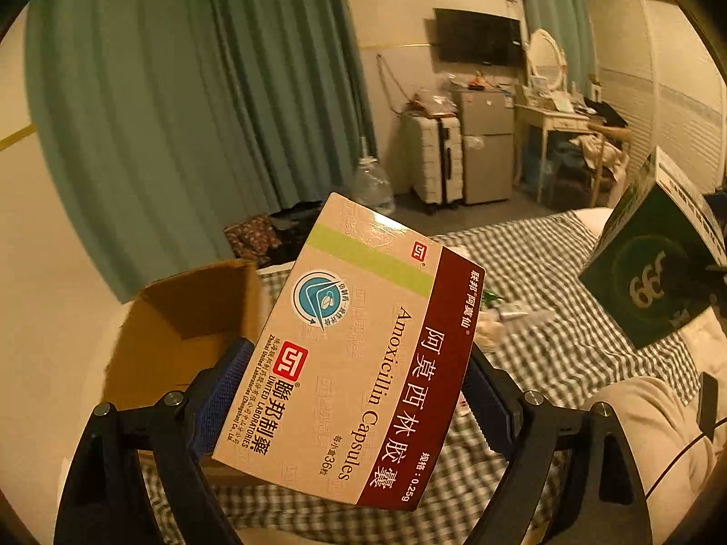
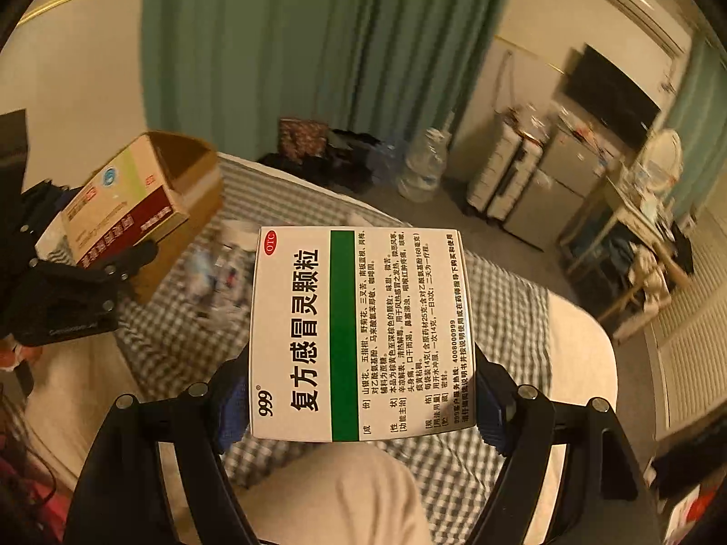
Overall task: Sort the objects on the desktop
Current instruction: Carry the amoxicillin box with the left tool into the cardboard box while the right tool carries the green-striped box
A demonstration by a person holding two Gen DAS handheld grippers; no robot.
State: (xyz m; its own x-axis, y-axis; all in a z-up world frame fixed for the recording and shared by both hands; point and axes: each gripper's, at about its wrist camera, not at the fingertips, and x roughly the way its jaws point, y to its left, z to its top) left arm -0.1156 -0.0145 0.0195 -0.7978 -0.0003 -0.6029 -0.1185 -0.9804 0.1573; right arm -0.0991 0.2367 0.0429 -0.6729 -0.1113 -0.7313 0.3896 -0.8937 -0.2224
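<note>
My left gripper is shut on a beige and maroon Amoxicillin Capsules box, held in the air beside an open cardboard box; the same medicine box shows in the right wrist view. My right gripper is shut on a white and green 999 cold-granules box, held above the checked bed; its green end shows in the left wrist view. Small packets lie blurred on the checked cover.
A checked bed cover lies below both grippers. The cardboard box sits at the bed's far left corner. Green curtains, a water jug, a suitcase, a small fridge and a dressing table stand beyond.
</note>
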